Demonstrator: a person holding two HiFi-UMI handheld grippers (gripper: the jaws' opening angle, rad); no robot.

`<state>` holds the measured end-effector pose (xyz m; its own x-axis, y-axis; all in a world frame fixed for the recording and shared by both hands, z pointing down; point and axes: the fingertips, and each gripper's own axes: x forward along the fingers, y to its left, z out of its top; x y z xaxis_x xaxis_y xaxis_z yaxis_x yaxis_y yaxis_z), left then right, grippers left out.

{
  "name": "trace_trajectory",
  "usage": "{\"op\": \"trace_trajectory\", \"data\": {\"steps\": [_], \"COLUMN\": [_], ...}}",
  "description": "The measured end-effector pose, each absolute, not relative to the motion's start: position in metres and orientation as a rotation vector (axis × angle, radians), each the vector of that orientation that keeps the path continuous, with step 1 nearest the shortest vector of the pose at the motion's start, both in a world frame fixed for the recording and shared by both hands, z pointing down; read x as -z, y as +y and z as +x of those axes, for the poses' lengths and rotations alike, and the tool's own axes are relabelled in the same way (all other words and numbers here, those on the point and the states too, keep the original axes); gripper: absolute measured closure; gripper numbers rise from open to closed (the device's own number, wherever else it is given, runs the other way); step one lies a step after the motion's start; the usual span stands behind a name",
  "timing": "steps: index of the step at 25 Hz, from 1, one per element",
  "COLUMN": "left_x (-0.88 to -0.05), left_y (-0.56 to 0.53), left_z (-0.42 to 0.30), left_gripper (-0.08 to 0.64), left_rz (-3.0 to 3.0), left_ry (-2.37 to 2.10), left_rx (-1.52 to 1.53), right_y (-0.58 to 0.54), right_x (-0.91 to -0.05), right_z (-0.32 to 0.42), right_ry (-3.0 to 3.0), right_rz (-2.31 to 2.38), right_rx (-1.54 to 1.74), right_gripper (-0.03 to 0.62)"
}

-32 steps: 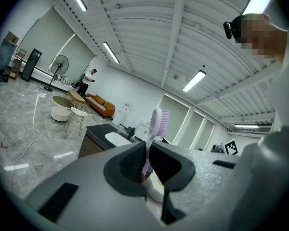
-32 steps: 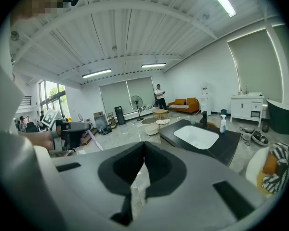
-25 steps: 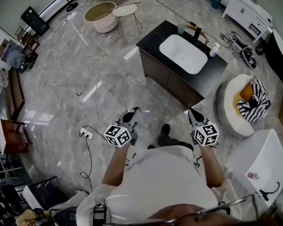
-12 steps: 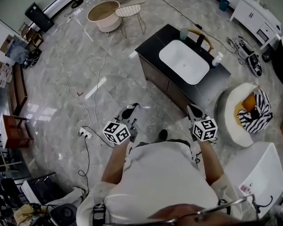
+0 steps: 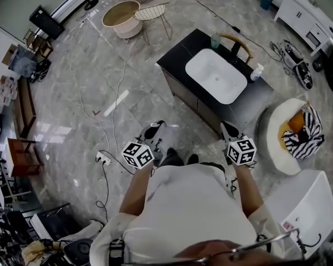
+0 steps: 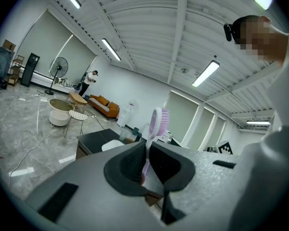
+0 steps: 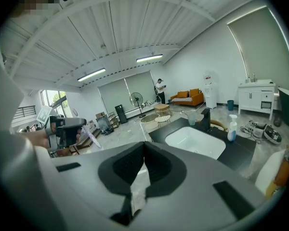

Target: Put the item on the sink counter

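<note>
The black sink counter point(image 5: 177, 51) with its white basin point(image 5: 216, 75) stands a step or two ahead of me on the marble floor. My left gripper point(image 5: 153, 132) is shut on the handle of a pink brush point(image 6: 158, 121), whose bristled head sticks up above the jaws point(image 6: 147, 155). The counter point(image 6: 94, 138) shows beyond it. My right gripper point(image 5: 228, 131) is level with the left one and its jaws point(image 7: 144, 146) meet at the tips with nothing between them. That gripper looks at the basin point(image 7: 195, 141) and the counter point(image 7: 241, 150).
On the counter stand a dark faucet point(image 5: 235, 44), a green cup point(image 5: 215, 39) and a soap bottle point(image 5: 256, 72). A round white seat with a striped cushion point(image 5: 294, 132) is on the right. Cables and a power strip point(image 5: 102, 158) lie on the floor at the left.
The person has stepped toward the sink counter, which now sits a little nearer. Both grippers stay held out in front, and the brush is still in the left jaws.
</note>
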<state>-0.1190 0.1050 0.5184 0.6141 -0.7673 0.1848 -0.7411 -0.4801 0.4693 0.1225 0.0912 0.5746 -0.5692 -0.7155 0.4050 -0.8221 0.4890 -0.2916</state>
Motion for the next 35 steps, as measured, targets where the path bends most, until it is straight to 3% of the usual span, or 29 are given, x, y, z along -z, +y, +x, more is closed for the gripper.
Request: {"op": "trace_trajectory", "data": {"steps": [35], "left_x": [-0.541], "left_y": [-0.176], "left_z": [-0.184], "left_gripper": [0.534], "left_rz": [2.466], "left_ry": [-0.677], "left_rx": [-0.016], "right_y": [-0.079], "right_x": [-0.586], "right_z": [0.039], "right_ry": [-2.167], "right_rz": [1.716], "right_rx": [-0.685], "right_gripper": [0.588]}}
